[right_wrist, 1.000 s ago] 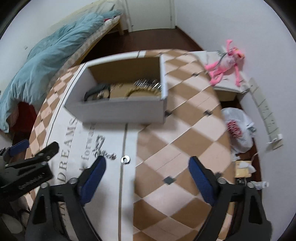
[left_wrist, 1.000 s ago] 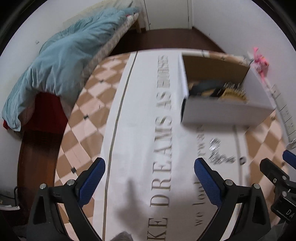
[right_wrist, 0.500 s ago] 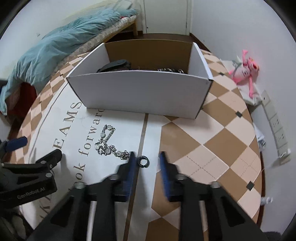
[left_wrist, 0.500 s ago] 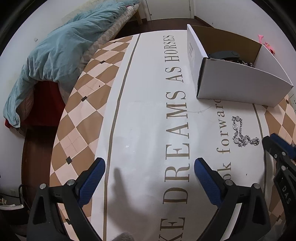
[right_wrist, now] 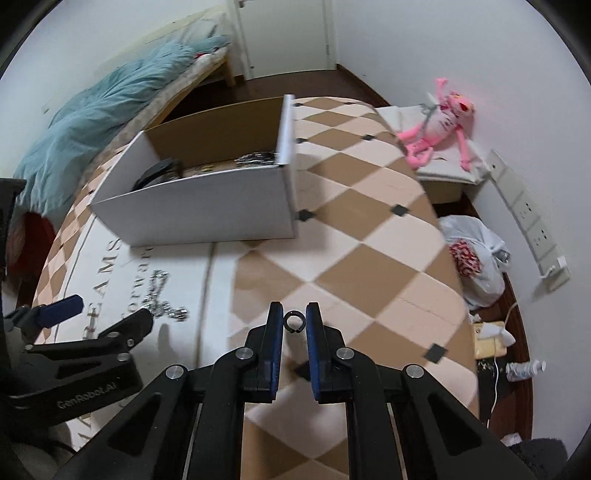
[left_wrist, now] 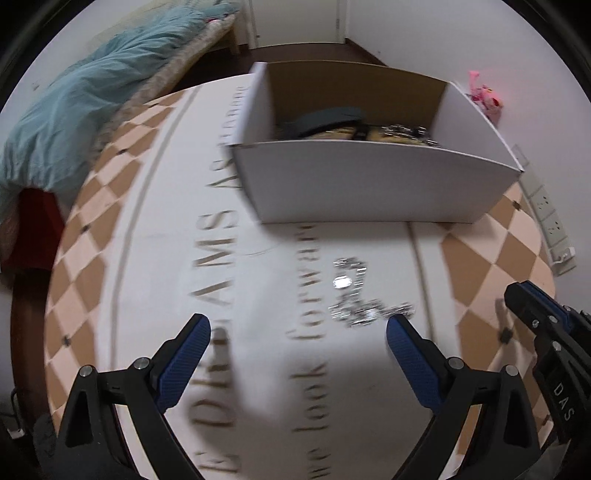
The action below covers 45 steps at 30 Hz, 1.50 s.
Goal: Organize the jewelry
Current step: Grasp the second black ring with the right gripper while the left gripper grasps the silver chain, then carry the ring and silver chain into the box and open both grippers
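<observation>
Under the left gripper (left_wrist: 297, 334), whose blue fingers stand wide apart and grasp nothing, a silver chain (left_wrist: 356, 297), blurred here, lies on the lettered cloth (left_wrist: 207, 266) before the white box (left_wrist: 373, 184). Seen from the right wrist, the right gripper (right_wrist: 294, 317) has just clenched on a small dark ring (right_wrist: 294, 322), apparently lifted off the checked tabletop (right_wrist: 354, 258).

White walls (right_wrist: 388, 44) enclose a dark wooden floor (right_wrist: 354, 79). A bed (right_wrist: 207, 62) with a rumpled teal duvet (right_wrist: 110, 110) stands left of a white door (right_wrist: 284, 33). Right of the door, a white power strip (right_wrist: 528, 218) runs along the wall.
</observation>
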Motion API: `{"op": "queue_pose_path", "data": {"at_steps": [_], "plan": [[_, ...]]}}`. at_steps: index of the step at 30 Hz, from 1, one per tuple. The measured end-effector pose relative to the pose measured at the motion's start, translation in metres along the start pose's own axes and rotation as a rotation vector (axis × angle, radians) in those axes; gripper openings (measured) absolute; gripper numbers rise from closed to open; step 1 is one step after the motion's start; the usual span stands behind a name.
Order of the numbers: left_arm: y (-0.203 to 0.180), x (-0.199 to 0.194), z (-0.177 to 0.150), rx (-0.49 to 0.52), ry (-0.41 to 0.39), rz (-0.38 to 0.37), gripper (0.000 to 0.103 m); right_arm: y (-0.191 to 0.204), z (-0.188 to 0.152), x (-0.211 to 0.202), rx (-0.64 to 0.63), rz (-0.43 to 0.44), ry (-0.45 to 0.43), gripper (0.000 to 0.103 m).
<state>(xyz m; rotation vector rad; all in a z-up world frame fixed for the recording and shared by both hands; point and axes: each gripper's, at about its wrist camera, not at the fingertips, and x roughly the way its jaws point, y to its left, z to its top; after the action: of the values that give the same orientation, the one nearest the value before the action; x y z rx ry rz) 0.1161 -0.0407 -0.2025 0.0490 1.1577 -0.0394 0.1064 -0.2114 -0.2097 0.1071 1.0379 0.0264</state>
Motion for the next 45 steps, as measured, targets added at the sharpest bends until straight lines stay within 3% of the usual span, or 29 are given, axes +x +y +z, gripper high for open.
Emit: {"op": "queue_pose_path", "data": {"at_steps": [1,2,5,6,7,9,12,22,31,37,45], "plan": [[-0.005,0.002,0.001,0.013,-0.002,-0.008,0.078,-0.004,0.0,0.001,0.011,0.001,0.002,0.013],[-0.01,0.003,0.001,0.025,-0.008,-0.019,0.075,-0.008,0.0,0.001,0.023,0.0,0.003,0.013],[-0.023,-0.002,0.002,0.055,-0.045,-0.042,0.039,-0.013,0.0,0.004,0.036,-0.005,0.008,0.013],[-0.026,-0.003,0.002,0.063,-0.053,-0.05,0.023,-0.013,-0.002,0.004,0.039,-0.006,0.009,0.013],[-0.028,-0.004,0.003,0.07,-0.054,-0.053,0.014,-0.014,-0.001,0.005,0.043,-0.005,0.011,0.013],[-0.031,-0.004,0.005,0.078,-0.056,-0.07,0.007,-0.016,-0.001,0.004,0.048,-0.004,0.01,0.013],[-0.031,-0.008,0.007,0.072,-0.066,-0.105,0.003,-0.016,0.002,0.0,0.052,0.008,0.001,0.013],[-0.001,-0.051,0.019,0.013,-0.106,-0.216,0.003,-0.007,0.023,-0.037,0.049,0.091,-0.057,0.013],[0.02,-0.111,0.07,-0.006,-0.158,-0.322,0.003,0.008,0.085,-0.079,0.026,0.229,-0.095,0.013],[0.022,-0.112,0.117,0.027,-0.15,-0.329,0.003,0.034,0.133,-0.057,-0.063,0.225,-0.021,0.013],[0.024,-0.057,0.163,0.046,-0.007,-0.308,0.003,0.044,0.162,0.003,-0.079,0.203,0.128,0.013]]}}
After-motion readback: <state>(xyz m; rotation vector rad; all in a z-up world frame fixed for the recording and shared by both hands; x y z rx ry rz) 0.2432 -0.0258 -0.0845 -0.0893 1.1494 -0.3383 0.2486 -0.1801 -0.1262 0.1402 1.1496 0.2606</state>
